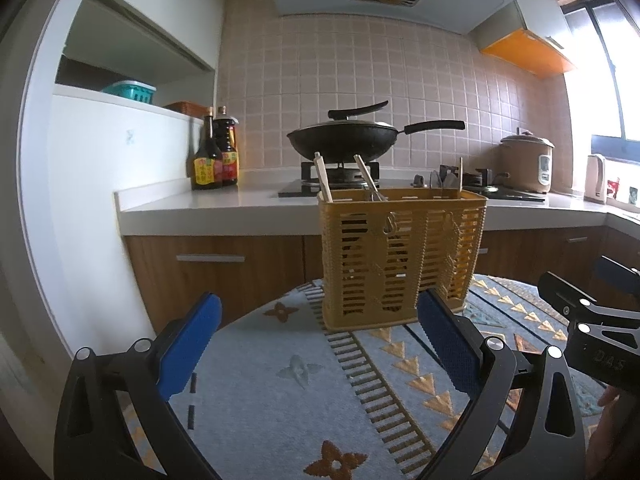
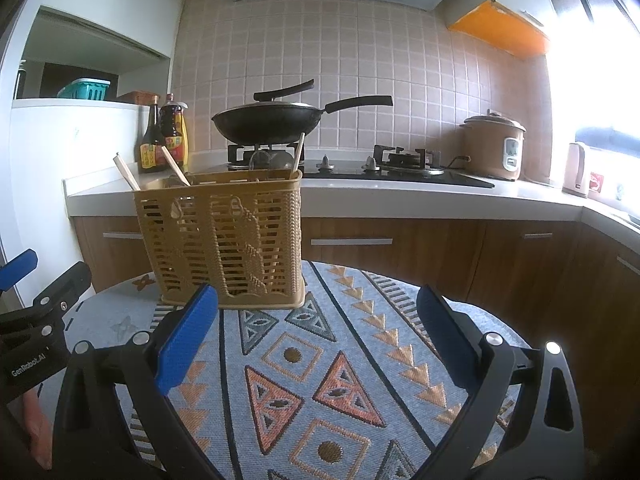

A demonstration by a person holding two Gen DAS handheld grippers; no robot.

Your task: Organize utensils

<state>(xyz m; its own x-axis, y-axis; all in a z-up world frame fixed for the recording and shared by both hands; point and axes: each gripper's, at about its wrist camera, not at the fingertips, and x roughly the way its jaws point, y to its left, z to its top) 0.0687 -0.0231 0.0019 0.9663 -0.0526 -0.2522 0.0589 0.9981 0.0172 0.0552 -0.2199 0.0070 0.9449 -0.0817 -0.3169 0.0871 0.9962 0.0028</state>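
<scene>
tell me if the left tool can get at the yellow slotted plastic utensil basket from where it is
Probably yes. The left tool is open and empty, the yellow slotted plastic utensil basket stands upright just ahead, and only bare patterned tablecloth lies between.

1. 1 utensil basket (image 1: 402, 256)
2. 3 chopsticks sticking out (image 1: 322, 178), approx
3. 2 grippers: left gripper (image 1: 320, 344), right gripper (image 2: 318, 336)
4. 1 wok (image 1: 344, 140)
5. 2 sauce bottles (image 1: 208, 160)
6. 1 rice cooker (image 1: 526, 162)

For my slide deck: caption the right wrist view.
Open right gripper hovers over patterned tablecloth before yellow utensil basket holding chopsticks.
</scene>
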